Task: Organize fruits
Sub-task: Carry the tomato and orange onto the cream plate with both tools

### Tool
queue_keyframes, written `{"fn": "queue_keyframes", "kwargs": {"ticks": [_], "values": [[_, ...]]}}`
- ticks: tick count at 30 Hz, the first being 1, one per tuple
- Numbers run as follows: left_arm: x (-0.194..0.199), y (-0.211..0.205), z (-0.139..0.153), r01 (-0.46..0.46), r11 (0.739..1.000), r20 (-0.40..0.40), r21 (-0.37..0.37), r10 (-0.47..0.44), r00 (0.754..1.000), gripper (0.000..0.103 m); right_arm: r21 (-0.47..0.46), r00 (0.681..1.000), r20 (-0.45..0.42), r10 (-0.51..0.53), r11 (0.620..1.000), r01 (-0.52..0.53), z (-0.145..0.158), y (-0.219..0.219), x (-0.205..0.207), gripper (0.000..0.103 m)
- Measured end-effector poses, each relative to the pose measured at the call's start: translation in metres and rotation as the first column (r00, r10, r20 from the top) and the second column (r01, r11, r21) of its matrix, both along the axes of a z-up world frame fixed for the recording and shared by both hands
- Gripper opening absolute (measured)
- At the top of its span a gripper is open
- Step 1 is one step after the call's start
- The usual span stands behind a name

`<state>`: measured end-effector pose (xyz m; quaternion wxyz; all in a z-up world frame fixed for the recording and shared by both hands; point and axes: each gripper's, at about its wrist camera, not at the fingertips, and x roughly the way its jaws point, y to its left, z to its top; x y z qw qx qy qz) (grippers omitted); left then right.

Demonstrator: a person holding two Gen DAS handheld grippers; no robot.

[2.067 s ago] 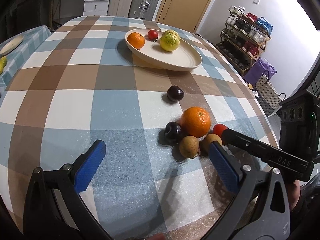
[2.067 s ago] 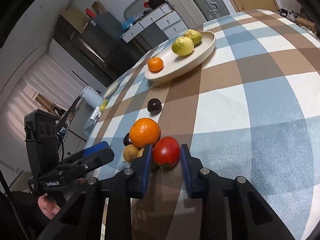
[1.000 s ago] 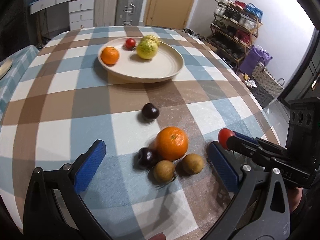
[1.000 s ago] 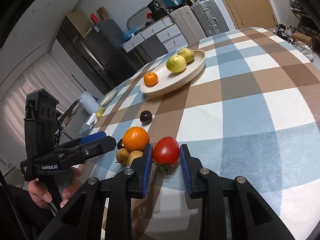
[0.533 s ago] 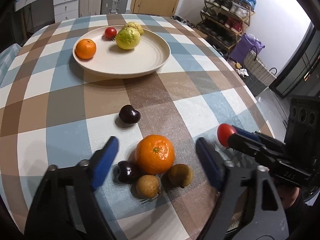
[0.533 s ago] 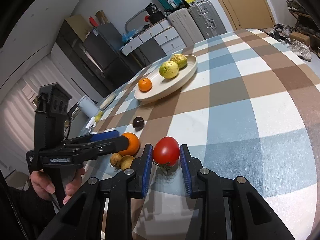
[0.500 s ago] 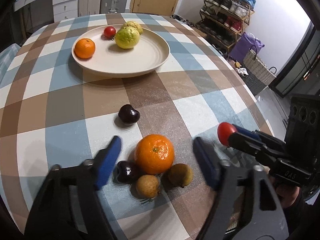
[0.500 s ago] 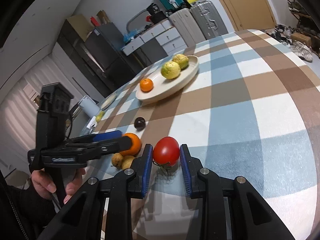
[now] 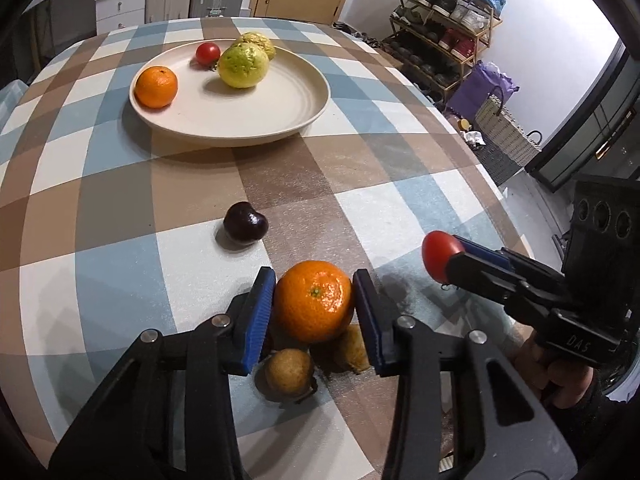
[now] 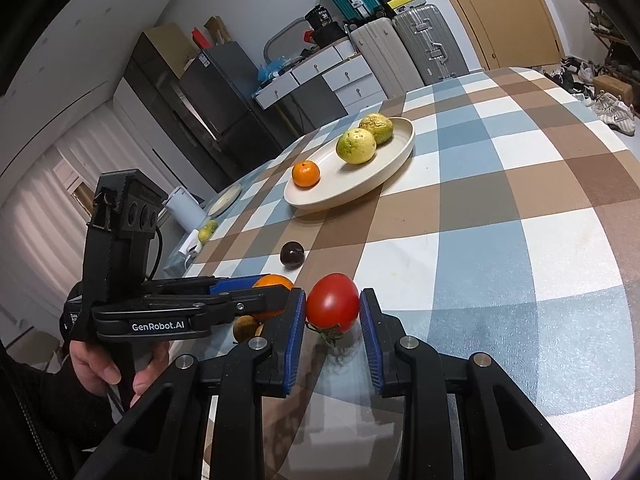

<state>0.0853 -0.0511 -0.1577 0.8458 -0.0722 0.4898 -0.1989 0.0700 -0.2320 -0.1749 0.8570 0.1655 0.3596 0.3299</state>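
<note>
My left gripper (image 9: 314, 304) is shut on a large orange (image 9: 313, 300) at the near middle of the checked table. Two small brown fruits (image 9: 289, 372) lie just under it, and a dark plum (image 9: 245, 223) lies a little beyond. My right gripper (image 10: 333, 312) is shut on a red tomato (image 10: 333, 303), held above the table to the right of the orange; the tomato also shows in the left wrist view (image 9: 439, 255). A cream plate (image 9: 280, 112) further back holds a small orange (image 9: 156, 86), a small tomato (image 9: 208, 53) and two yellow-green fruits (image 9: 242, 66).
The round table's edge (image 9: 496, 188) curves off at the right, with a shoe rack (image 9: 444, 32) and a woven basket (image 9: 500, 132) on the floor beyond. A side table (image 10: 224, 204) with a plate and a bottle stands beyond the table's far side.
My left gripper moved forward over the fruit cluster and its jaws closed from wide open onto the large orange. My right gripper lifted the tomato off the table and holds it beside the cluster.
</note>
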Motion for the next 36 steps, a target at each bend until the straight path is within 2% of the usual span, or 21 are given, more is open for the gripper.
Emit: {"fn": "queue_keyframes", "kwargs": {"ticks": [19,28,36], "values": [[0.006,0.036,0.021,-0.027,0.992,0.04,-0.12,0.032,0.999,0.037,-0.003,0.999,-0.014,0.029,1.0,-0.029,0.006,0.027,0.018,0.028],[0.032,0.06,0.04,-0.05,0.987,0.065,-0.155,0.061,0.996,0.037,0.007,0.998,-0.001,0.06,0.998,-0.06,0.021,0.046,0.045,0.028],[0.069,0.084,0.056,-0.097,0.977,0.085,-0.192,0.115,0.99,0.037,-0.001,0.995,0.044,0.091,0.996,-0.091,0.042,0.065,0.086,0.028]]}}
